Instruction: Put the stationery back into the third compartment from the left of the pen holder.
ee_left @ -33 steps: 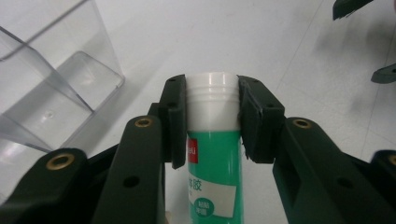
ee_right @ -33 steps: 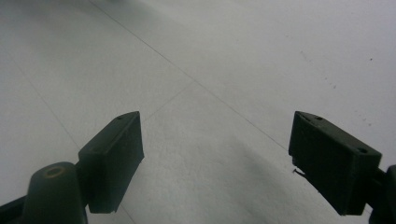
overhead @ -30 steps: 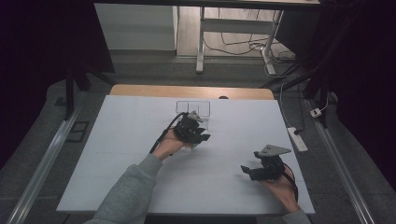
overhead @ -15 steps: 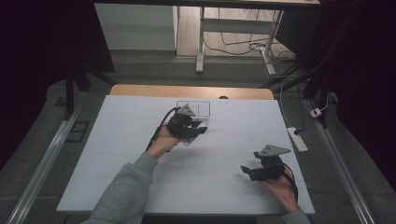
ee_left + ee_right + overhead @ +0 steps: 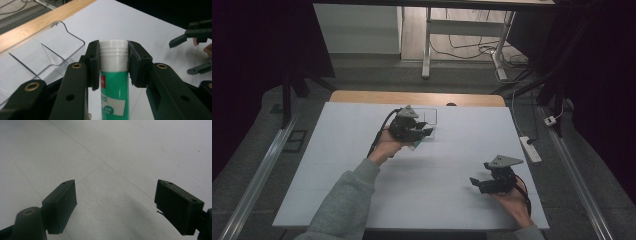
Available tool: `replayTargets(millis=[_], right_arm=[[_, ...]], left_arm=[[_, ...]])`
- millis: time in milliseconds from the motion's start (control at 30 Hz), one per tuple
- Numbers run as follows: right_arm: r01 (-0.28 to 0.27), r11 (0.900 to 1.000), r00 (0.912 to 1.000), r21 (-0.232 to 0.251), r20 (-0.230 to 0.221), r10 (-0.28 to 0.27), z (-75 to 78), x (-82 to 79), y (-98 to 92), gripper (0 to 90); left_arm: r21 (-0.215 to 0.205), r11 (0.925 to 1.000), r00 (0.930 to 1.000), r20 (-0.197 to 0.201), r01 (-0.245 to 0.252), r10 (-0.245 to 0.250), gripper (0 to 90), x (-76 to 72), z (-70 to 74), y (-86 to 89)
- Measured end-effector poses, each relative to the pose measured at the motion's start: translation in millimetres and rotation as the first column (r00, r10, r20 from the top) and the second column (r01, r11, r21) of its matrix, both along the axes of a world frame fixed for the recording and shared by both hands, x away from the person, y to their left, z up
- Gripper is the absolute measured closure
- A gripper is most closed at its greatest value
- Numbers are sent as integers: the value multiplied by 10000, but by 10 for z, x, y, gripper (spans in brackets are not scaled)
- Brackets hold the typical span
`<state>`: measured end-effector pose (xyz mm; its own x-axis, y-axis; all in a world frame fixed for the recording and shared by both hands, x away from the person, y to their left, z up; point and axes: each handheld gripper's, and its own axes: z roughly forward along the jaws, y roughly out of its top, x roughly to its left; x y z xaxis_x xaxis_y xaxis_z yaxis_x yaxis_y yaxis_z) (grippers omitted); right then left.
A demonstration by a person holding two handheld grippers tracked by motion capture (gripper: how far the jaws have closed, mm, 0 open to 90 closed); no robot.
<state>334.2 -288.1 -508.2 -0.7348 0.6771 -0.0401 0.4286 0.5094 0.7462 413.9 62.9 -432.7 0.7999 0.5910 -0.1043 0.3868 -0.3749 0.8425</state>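
The left black two-jaw gripper [image 5: 419,132], held above the table's far middle, clamps something between its jaws; the right black two-jaw gripper [image 5: 476,183] rests low, jaws spread wide.

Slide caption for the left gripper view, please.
Left gripper clamps a green tube by its white cap, beside a clear organizer.

- The green tube [image 5: 114,85] runs below the jaws and off the bottom edge of the left gripper view; the pads cover the sides of its white cap [image 5: 112,51].
- Its label print is too small to read.
- The clear plastic organiser [image 5: 42,50], left of the jaws, is cut by the left edge and partly hidden behind the left jaw.
- In the high view the tube is largely hidden under the left gripper [image 5: 424,132].
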Motion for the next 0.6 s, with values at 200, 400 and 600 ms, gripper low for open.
replayTargets(millis=[200,400,600], right_arm=[[23,10000,10000,59,17,-24,4,-2,-5,172],[16,10000,10000,97,19,-16,7,-2,-9,172],[22,9999,10000,122,30,-23,12,-5,-11,172]], left_arm=[[-9,9999,9999,67,-109,109,641,52,33,1],[-159,9995,9996,93,-274,276,641,108,51,-2],[-110,9990,9991,45,-422,422,641,203,79,-38]])
